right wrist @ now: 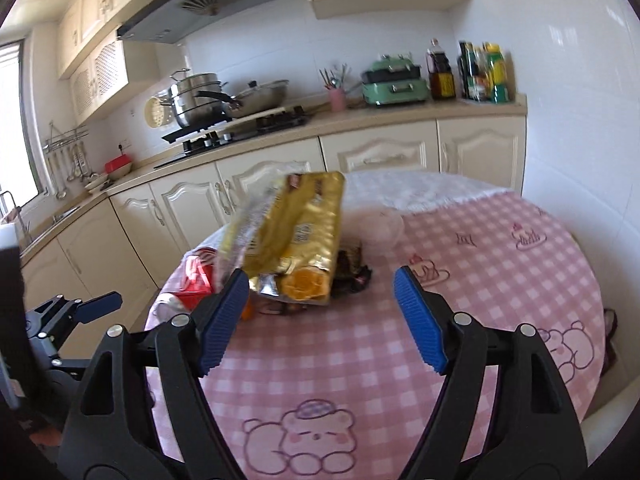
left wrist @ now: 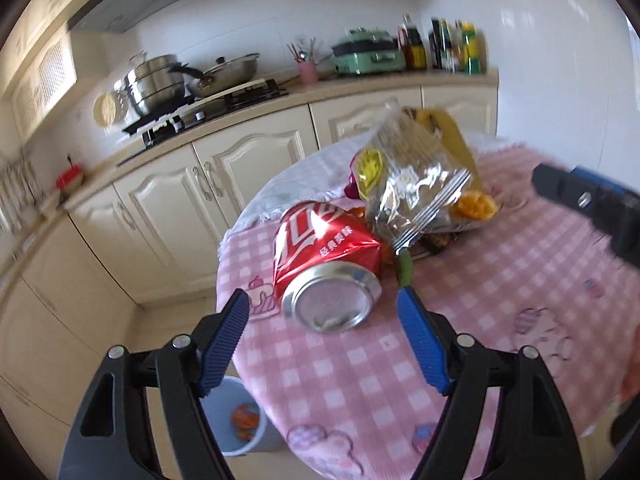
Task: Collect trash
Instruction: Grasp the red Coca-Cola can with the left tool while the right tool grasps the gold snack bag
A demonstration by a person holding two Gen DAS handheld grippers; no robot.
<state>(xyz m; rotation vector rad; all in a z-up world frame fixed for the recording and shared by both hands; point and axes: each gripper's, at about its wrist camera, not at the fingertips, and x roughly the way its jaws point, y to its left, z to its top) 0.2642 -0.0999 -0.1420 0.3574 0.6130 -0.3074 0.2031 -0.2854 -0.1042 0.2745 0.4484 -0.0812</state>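
Both grippers hovering over table trash, jaws released.
Left gripper (left wrist: 324, 312) is framing a red can (left wrist: 326, 268) at centre frame; right gripper (right wrist: 320, 292) is facing a gold packet (right wrist: 296, 236).

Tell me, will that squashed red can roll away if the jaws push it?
Probably not far. The crushed red metal drinks can lies on its side on the pink checked tablecloth, and its dented, creased body looks too uneven to roll smoothly. Being flattened, it is likely empty and light, so a push may just slide it. Its shiny metal might slip between the jaws.
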